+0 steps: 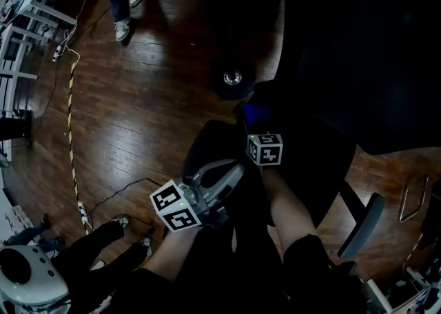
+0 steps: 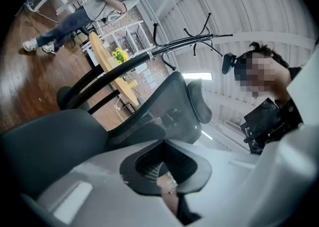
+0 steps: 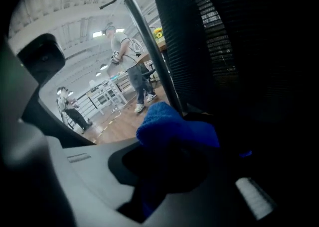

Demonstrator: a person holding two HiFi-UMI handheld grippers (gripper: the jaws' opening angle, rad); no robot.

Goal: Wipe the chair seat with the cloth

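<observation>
Right tongs [image 3: 172, 151] clamp the blue cloth [image 3: 172, 124] at the chair seat [image 1: 313, 158]; left tongs [image 1: 234, 170] closed, empty. Probably best: press flat, overlap strokes.

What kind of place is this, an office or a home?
Probably an open-plan office or lab hall: a mesh office chair, a wooden floor with trailing cables, and white metal racks under a high strip-lit ceiling.

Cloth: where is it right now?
The blue cloth is clamped in the right gripper, at the rear of the chair seat, close to the backrest, mid-frame in the head view.
</observation>
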